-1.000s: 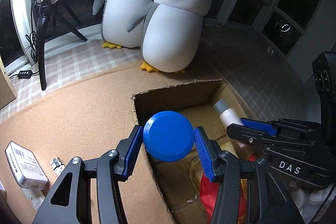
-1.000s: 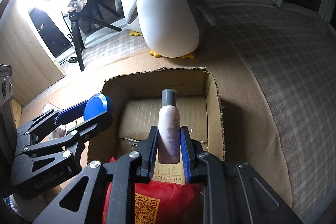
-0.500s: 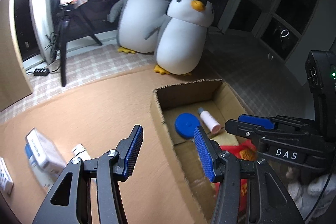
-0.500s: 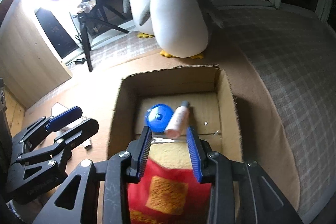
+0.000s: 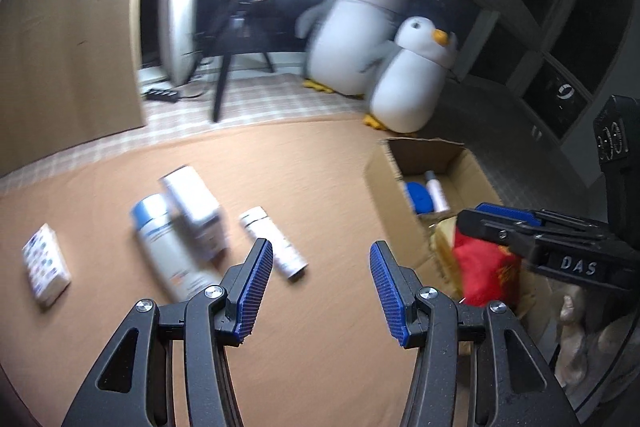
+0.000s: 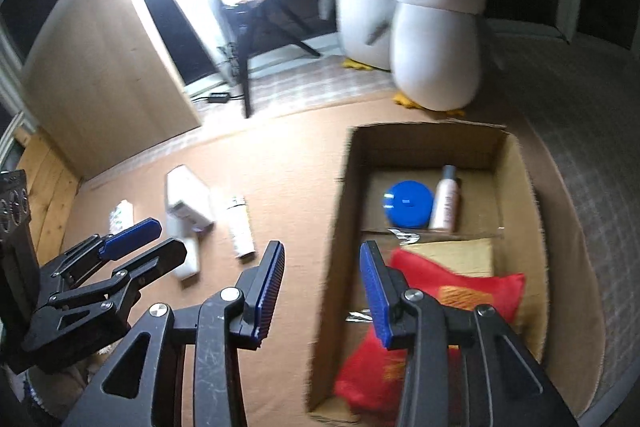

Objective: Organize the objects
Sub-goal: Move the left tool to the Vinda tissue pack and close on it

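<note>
**Cardboard box half filled, loose items waiting on the mat**

Cardboard box [image 6: 516, 187] sits at the right of the tan mat [image 5: 280, 167], just in front of the nearer plush penguin [image 6: 436, 39], and it holds a blue round container [image 6: 409, 203] touching a small pink bottle [image 6: 446, 201], with a red pouch [image 6: 452, 287] nearer the cameras. Outside it, well apart to the left, lie a tall white can [image 5: 168, 247], a white carton [image 5: 194, 207] resting across it, a small white bottle [image 5: 274, 243] just beside them and a patterned packet [image 5: 45, 269] farther left.

Both tools are empty. The left gripper [image 5: 320, 291] stands with its jaws parted and nothing between them; the right gripper [image 6: 322, 291] has its jaws opening, also around nothing, hovering over the box's left wall.

Risks, as I judge them:
- The carton leans on the can, so lifting either first could send the other rolling (cylinders on a soft mat rarely stay put).
- The left gripper's present gap looks narrow for the can; a pinch off-centre could squirt it sideways.
- The two tools hang near each other, so a shared reach to the left could make them collide.
- Both views are blurred, so aiming now could miss.
</note>
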The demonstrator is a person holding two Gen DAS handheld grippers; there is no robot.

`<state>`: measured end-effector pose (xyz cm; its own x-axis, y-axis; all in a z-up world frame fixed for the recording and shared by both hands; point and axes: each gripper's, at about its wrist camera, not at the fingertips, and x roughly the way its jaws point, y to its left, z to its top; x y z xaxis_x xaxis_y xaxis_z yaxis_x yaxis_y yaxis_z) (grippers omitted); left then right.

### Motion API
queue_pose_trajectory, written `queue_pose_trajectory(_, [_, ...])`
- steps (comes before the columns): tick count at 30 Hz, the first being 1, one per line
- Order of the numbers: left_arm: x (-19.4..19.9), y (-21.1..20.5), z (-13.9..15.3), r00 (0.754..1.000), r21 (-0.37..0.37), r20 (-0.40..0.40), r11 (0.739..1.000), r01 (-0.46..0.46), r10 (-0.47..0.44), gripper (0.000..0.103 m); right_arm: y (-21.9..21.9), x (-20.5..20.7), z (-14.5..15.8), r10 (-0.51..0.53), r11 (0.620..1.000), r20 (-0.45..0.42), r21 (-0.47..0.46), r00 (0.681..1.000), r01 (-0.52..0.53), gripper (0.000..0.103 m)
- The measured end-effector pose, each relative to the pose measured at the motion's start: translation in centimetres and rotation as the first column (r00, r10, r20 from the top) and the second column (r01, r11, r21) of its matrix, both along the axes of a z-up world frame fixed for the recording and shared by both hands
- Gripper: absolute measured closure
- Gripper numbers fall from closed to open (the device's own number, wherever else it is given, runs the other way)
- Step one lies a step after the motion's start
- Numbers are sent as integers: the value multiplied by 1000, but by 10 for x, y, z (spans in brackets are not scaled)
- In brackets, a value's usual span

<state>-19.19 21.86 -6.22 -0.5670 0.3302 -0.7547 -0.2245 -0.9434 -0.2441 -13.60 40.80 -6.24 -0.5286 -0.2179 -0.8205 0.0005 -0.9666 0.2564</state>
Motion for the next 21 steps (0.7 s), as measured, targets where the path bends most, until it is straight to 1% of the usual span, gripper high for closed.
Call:
queue_pose_trajectory(7, [37,-64,-10,995,-22,22,995,-92,93,48,-47,12,1,81,997,-33,12,996,-81,65])
queue_pose_trajectory(9, [48,-83,-14,992,-24,32,992,-123,123,48,-56,14,1,91,996,-50,9,995,-91,59])
queue_pose_trajectory(12, [63,-109,-21,985,-33,47,986,-164,166,45,-69,14,1,103,995,-75,9,992,-102,52])
queue_pose_trajectory(16, [75,-143,-28,971,-39,63,973,-229,231,43,-87,2,-7,129,991,-45,31,991,-128,52])
queue_pose_trajectory(18, [77,-164,-30,959,-43,67,961,-272,275,43,-91,-4,-12,129,991,-14,18,991,-129,52])
queue_pose_trajectory(21, [74,-190,-31,940,-46,71,942,-331,334,39,-94,-11,-19,123,992,16,-4,992,-123,52])
